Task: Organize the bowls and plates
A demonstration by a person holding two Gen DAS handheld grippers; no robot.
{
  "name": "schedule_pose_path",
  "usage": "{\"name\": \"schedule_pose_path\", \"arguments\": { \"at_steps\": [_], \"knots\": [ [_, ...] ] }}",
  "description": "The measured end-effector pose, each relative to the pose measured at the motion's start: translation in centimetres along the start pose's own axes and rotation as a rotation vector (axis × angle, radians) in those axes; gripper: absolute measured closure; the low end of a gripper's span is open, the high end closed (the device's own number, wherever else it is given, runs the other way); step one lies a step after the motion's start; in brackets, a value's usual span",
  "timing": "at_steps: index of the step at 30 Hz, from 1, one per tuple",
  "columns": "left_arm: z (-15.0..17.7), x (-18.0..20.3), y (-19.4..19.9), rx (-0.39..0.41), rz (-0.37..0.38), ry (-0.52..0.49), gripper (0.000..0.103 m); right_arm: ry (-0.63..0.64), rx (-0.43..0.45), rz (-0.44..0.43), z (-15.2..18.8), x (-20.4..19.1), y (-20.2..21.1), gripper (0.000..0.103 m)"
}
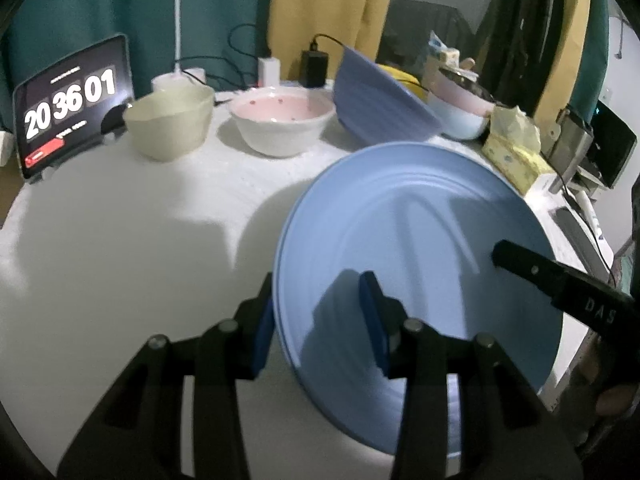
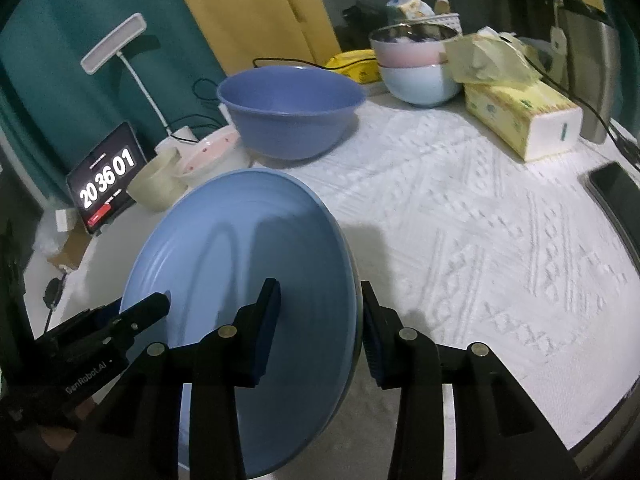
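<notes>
A light blue plate [image 1: 420, 216] is held tilted above the white table; it also shows in the right wrist view [image 2: 240, 248]. My left gripper [image 1: 320, 320] straddles its left rim, one finger on each face, with a gap still visible. My right gripper [image 2: 320, 328] straddles the opposite rim the same way. The right gripper's finger [image 1: 532, 270] shows over the plate in the left wrist view. At the back stand a cream bowl [image 1: 170, 124], a pink-lined white bowl [image 1: 282, 120], a large blue bowl [image 2: 290, 114] and stacked pink and pale blue bowls [image 2: 416, 68].
A tablet clock [image 1: 72, 104] leans at the back left beside a white desk lamp [image 2: 116, 42]. A tissue box [image 2: 520, 116] and a phone [image 2: 616, 196] lie at the right. Chargers and cables [image 1: 314, 66] sit behind the bowls.
</notes>
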State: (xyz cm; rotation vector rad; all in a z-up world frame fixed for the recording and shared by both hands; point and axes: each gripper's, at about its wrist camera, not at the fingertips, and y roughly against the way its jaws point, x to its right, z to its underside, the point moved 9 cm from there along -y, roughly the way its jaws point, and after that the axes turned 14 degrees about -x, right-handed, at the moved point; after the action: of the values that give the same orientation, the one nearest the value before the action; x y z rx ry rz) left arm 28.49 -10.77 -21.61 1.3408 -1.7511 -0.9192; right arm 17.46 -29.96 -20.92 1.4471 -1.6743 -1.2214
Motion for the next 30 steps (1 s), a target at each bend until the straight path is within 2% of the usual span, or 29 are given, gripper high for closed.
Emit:
{"name": "schedule_pose_path", "arguments": {
  "at_steps": [16, 30],
  "knots": [
    [0.2, -7.0, 2.0, 0.036, -0.014, 0.104, 0.062, 0.103, -0.011, -0.011, -1.5, -7.2, -1.5, 0.062],
    [0.3, -14.1, 2.6, 0.042, -0.053, 0.193, 0.062, 0.199, -0.060, -0.041, -2.9, -13.8, -4.8, 0.062]
  ]
}}
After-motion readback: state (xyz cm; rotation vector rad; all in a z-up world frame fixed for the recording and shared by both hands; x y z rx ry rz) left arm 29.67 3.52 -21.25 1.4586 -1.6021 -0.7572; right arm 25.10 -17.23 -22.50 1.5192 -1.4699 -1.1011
